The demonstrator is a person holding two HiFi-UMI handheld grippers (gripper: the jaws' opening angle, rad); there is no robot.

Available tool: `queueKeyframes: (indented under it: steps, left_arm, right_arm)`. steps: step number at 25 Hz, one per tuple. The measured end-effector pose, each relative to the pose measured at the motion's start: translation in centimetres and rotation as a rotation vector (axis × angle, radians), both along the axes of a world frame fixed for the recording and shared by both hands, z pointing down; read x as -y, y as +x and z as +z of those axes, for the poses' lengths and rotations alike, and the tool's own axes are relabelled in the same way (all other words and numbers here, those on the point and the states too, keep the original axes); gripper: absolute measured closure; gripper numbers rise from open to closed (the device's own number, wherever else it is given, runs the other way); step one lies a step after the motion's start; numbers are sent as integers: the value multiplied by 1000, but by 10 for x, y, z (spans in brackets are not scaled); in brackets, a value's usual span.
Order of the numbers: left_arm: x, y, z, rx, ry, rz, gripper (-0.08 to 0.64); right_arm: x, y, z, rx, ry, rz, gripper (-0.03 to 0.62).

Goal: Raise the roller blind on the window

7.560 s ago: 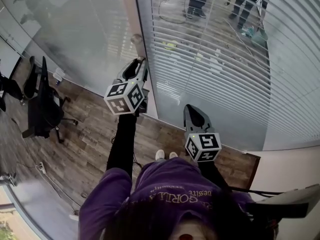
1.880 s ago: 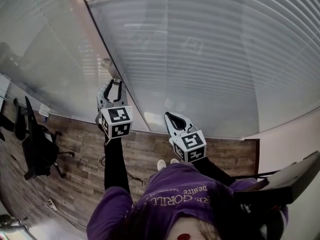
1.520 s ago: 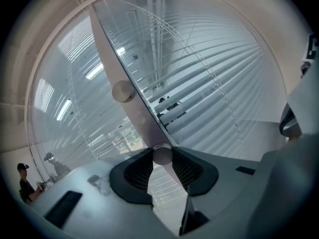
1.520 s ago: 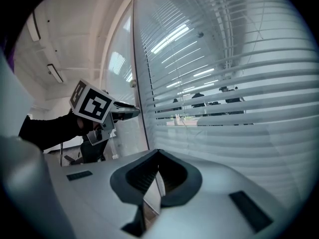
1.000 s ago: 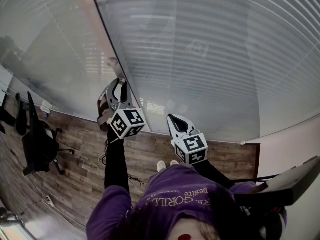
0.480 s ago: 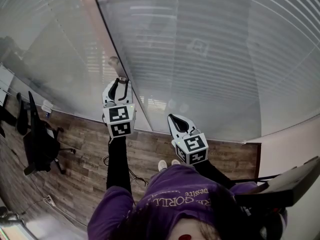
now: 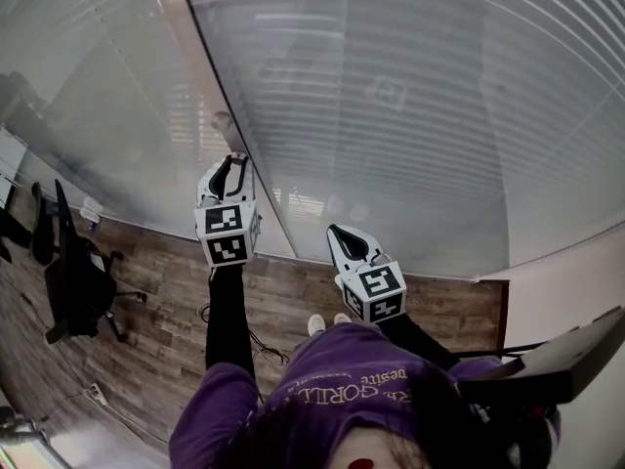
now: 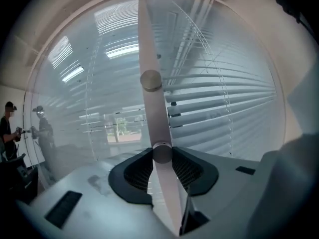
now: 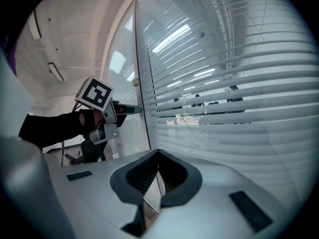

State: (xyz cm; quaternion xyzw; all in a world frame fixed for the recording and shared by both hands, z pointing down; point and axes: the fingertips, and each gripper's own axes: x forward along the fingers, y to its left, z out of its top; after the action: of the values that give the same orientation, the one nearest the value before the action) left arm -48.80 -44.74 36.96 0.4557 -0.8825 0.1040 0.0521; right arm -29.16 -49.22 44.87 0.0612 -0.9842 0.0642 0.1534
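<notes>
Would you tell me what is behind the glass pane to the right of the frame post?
Behind the glass pane hang horizontal blind slats, lowered across it. Narrow gaps between them show slivers of a lit room; the slats hide the rest.

Soft hazy daylight, mild glare, fisheye-bent edges.

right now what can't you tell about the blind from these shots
Knob: hidden behind the left tongs in the head view.
Blind: slats blur behind hazy, reflective glass in the head view, so its lower edge is unclear.
Figures at the left gripper view's left edge: too small, dim.
</notes>
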Motion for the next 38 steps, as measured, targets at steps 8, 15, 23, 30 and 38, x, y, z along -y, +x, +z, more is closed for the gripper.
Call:
queueKeyframes:
  steps: [8, 15, 23, 30, 38]
  left_arm:
    - [4, 3, 6, 152, -159, -13, 437]
    - [4, 4, 7, 309, -295, -28, 437]
    - [3, 5, 6, 336, -264, -41, 436]
    - [2, 5, 5, 50, -18, -35, 435]
    - [-3, -3, -4, -241, 239, 24, 436]
  right_arm:
    - [-1, 0, 0, 2, 2, -4, 598]
    - [-2, -1, -1, 3, -3, -7, 597]
    - [-1, 0, 1, 0, 1, -3, 597]
    - [-1, -1, 0, 1, -9, -4, 597]
    - [-2, -1, 1, 0, -6, -4, 597]
